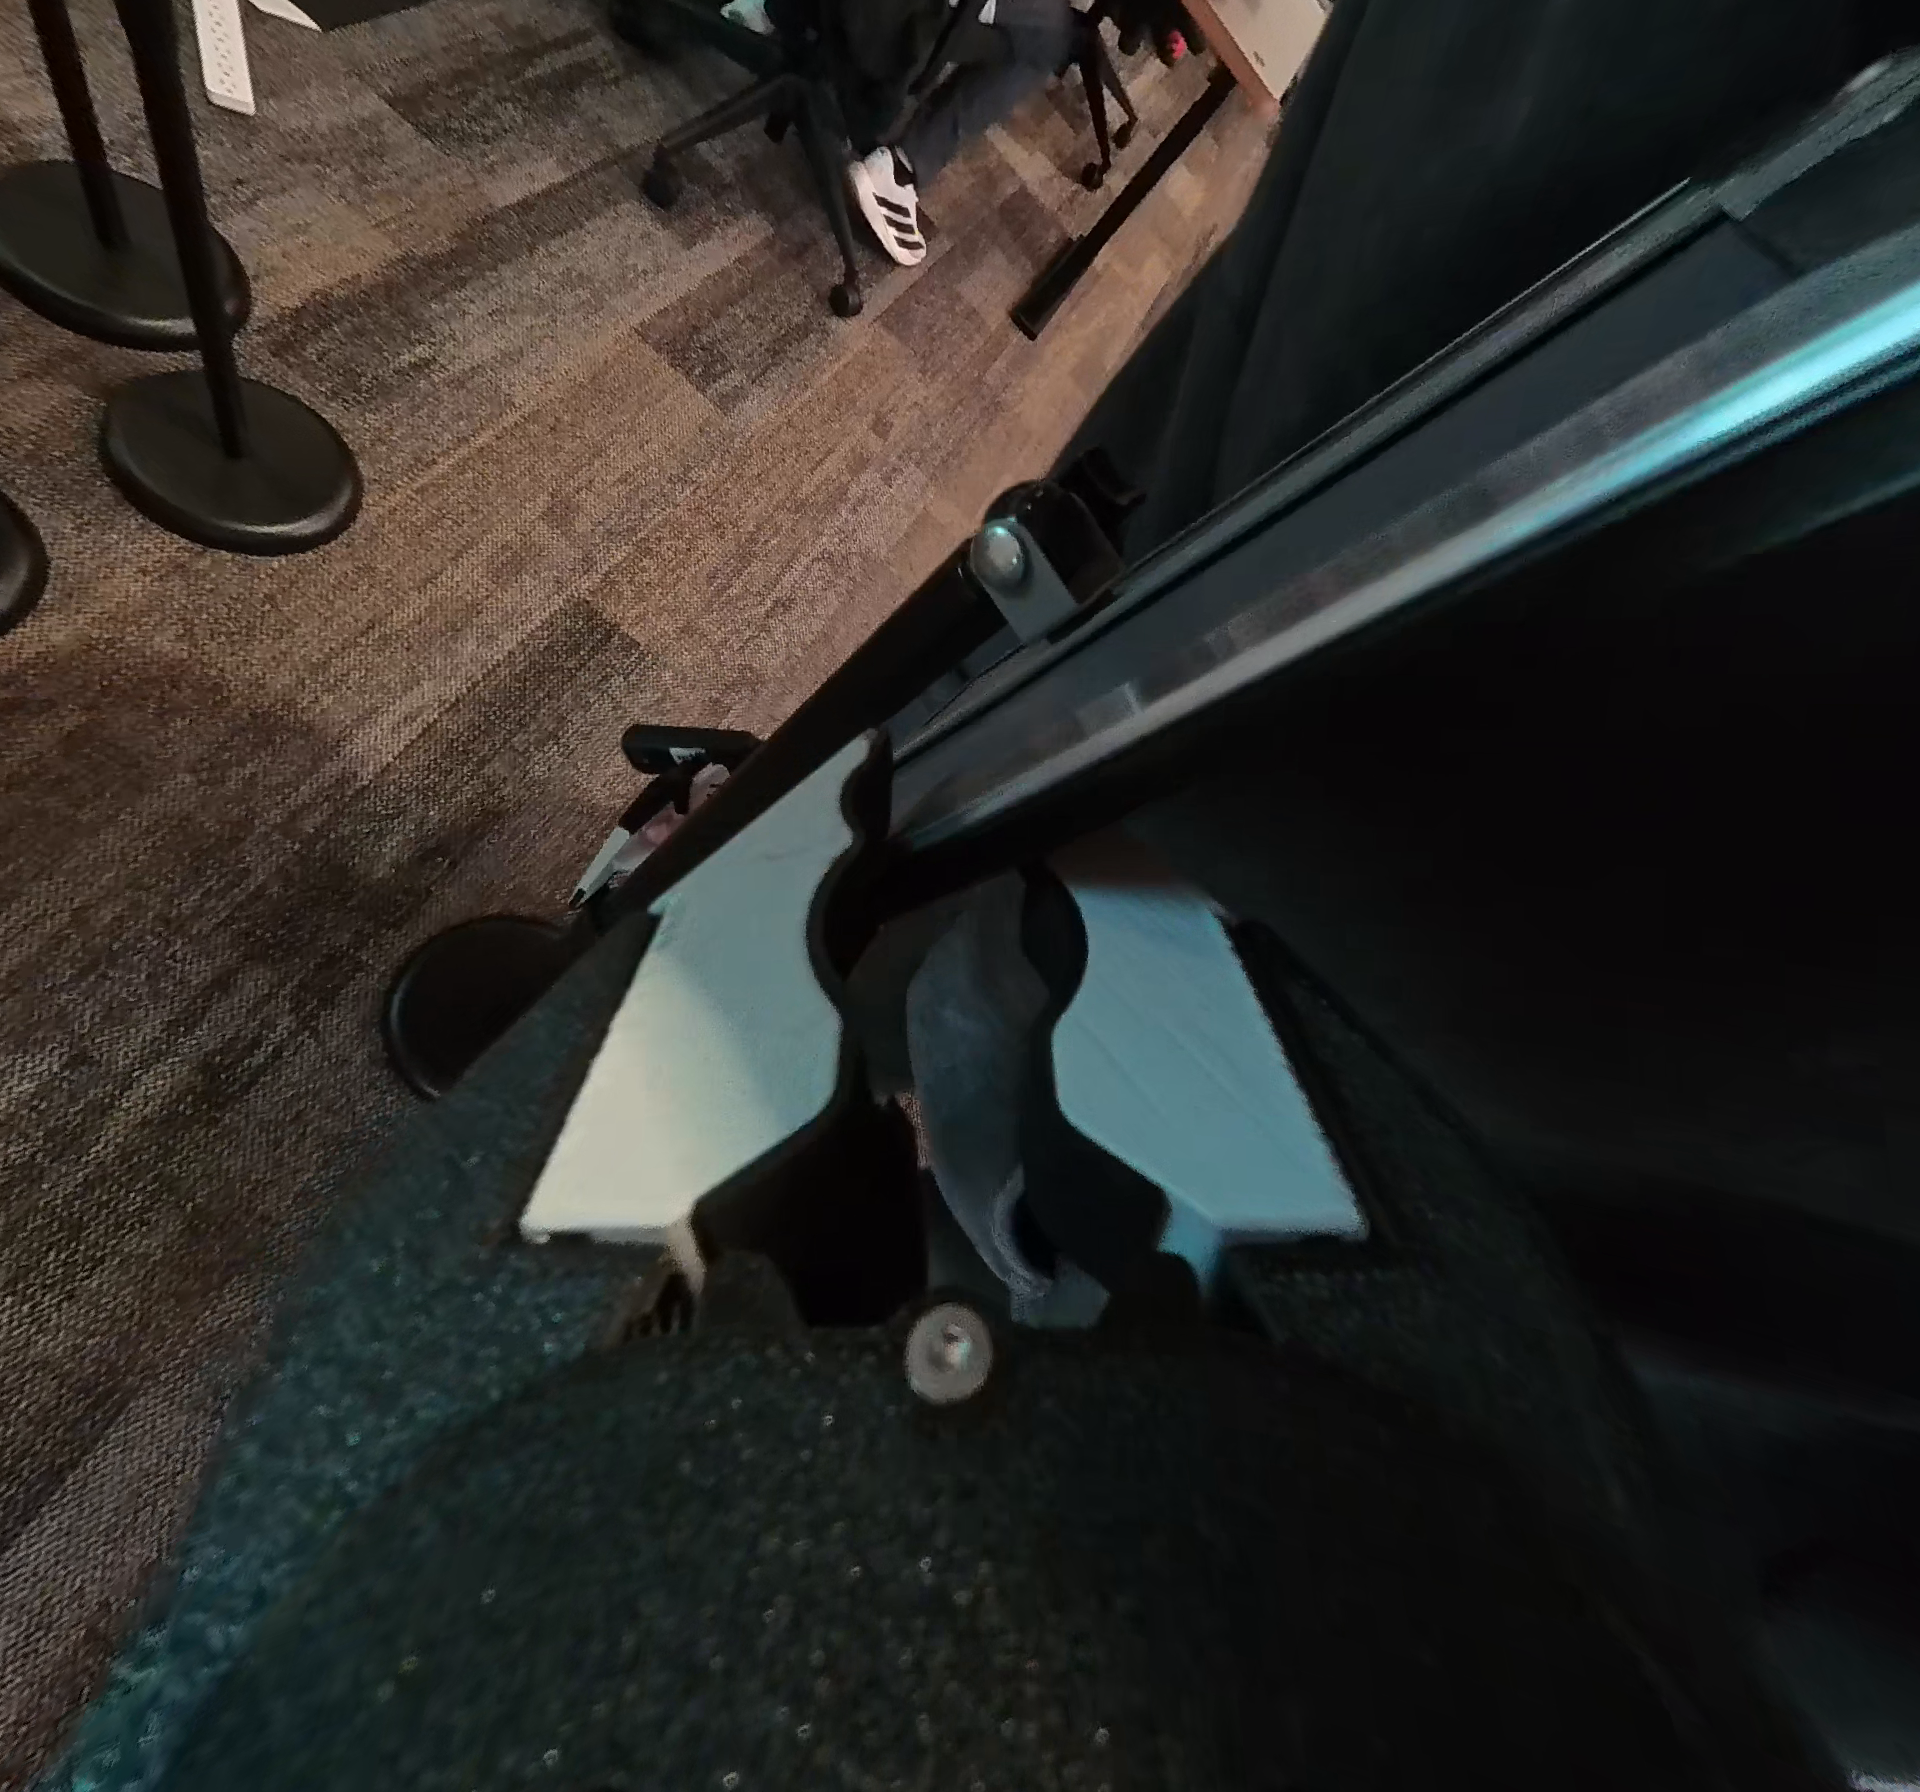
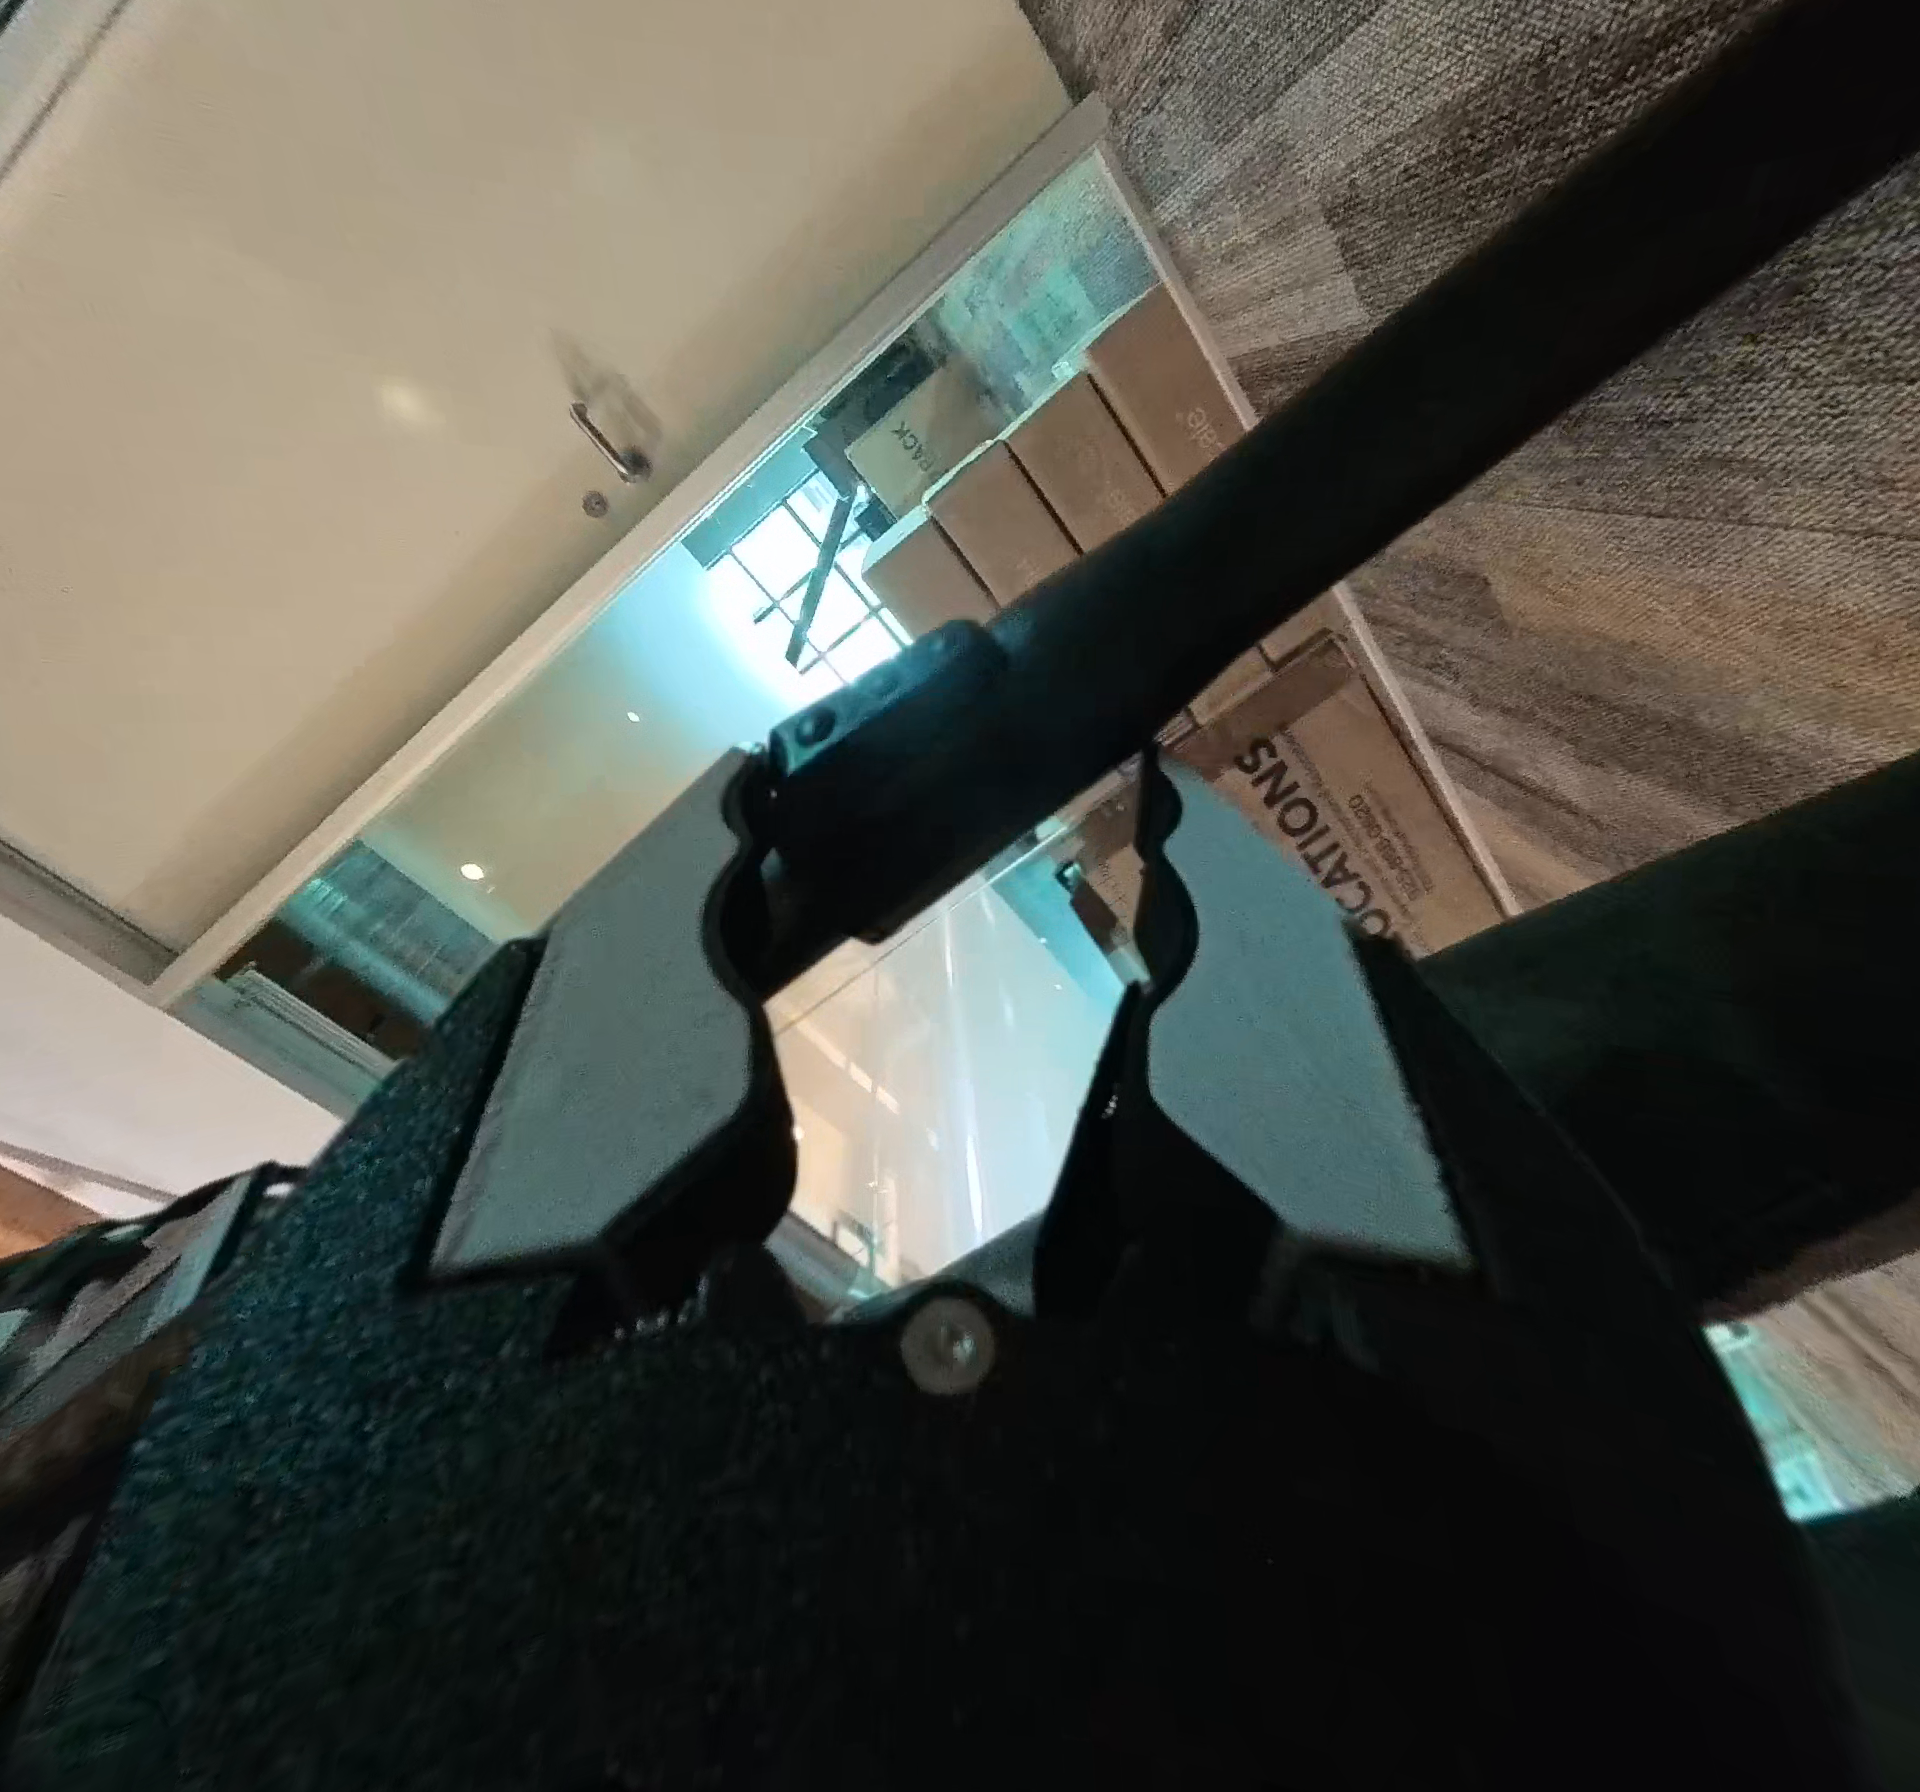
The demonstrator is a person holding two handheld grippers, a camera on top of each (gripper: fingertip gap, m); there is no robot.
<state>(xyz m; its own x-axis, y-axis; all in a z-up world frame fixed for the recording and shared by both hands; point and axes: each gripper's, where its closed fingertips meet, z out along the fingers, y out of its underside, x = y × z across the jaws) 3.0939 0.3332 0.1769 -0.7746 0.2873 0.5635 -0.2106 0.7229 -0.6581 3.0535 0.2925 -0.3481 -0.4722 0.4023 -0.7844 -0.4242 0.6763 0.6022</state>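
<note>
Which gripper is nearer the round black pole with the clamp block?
Right. The pole crosses between the open fingers of the right gripper, against one finger. The left gripper is at a flat dark rail, grey cloth showing between its fingers; the pole is not identifiable there.

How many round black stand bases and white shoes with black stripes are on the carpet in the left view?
Round black stand bases: 4 (one cut off at the left edge)
White shoes with black stripes: 1
Total: 5
</note>
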